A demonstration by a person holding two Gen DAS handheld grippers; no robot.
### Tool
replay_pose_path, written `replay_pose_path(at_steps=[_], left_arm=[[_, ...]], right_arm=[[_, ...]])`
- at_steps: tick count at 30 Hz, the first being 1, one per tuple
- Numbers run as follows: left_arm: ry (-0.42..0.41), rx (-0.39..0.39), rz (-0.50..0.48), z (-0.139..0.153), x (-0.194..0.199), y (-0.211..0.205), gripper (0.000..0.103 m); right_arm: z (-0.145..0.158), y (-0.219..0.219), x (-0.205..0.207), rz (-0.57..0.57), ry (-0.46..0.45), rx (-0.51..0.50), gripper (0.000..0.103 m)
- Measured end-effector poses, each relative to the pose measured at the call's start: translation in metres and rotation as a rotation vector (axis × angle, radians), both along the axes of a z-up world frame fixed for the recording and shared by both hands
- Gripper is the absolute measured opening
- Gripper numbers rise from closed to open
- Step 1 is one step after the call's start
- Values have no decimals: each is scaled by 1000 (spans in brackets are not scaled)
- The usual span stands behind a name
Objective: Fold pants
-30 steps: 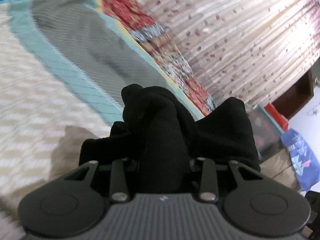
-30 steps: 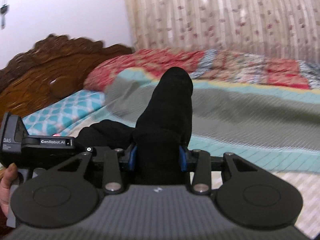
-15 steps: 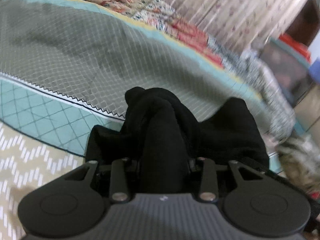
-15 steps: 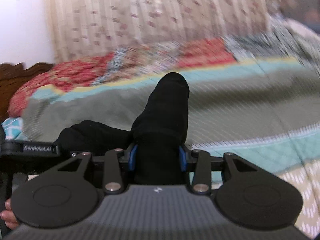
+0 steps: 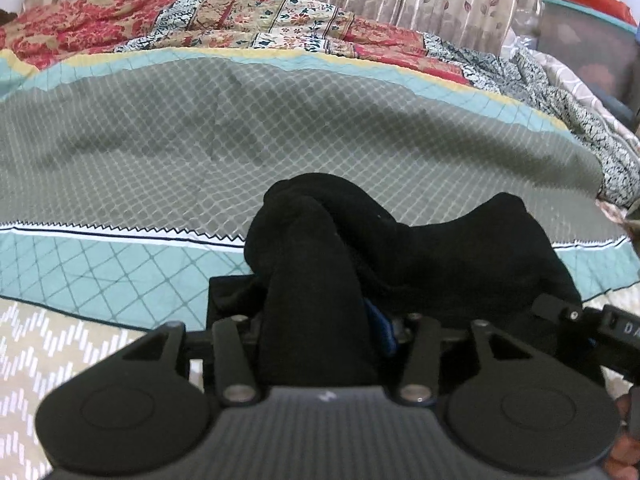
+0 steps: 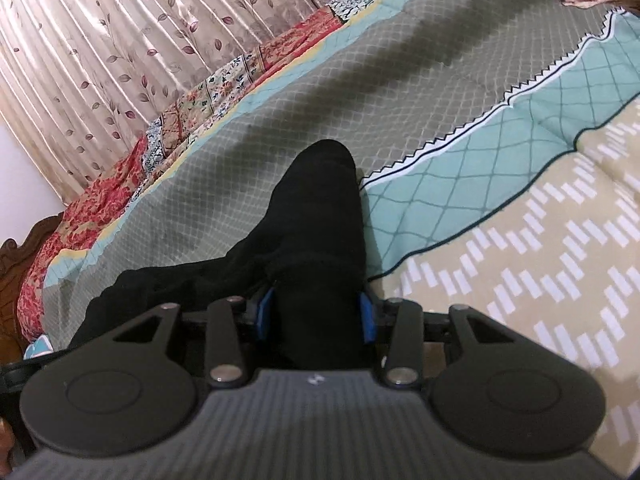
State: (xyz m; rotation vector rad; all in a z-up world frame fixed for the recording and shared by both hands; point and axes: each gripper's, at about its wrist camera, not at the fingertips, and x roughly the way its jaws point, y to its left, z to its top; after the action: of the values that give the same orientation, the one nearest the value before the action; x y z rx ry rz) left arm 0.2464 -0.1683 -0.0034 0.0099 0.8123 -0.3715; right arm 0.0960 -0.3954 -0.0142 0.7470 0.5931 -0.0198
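Left wrist view: left gripper (image 5: 320, 332) held level above the bedspread (image 5: 280, 120), jaws pinching a bunched fold of black pants (image 5: 460, 256); at the right edge, the other tool's body reads "DA", cut off. Right wrist view: right gripper (image 6: 316, 316) tilted, blue pads (image 6: 264, 314) clamped on the pants (image 6: 316, 216), which trail left over the bedspread (image 6: 500, 240). Curtain (image 6: 100, 40) far behind.
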Motion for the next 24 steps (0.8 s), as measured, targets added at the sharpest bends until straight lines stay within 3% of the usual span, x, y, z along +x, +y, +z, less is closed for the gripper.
replay_pose_path(at_steps=[8,10,12,19,24], left_arm=[[1,40,2,1,1,-5,50],[4,46,8,2,1,-5,51],[8,58,26,4,0,-5,57],[2,95,57,21,-19,0,58],[-14,131,57,38,-45,4,58]], right_arm=[[-8,-12,4,-19,2,31,51],[-5,-13,1,-18,4,32,56],[0,-14,-4,-28,7,30,59],[23,-13,-46,-131,13,-45,61],[37,-11,-81,-155,3,-27,61]])
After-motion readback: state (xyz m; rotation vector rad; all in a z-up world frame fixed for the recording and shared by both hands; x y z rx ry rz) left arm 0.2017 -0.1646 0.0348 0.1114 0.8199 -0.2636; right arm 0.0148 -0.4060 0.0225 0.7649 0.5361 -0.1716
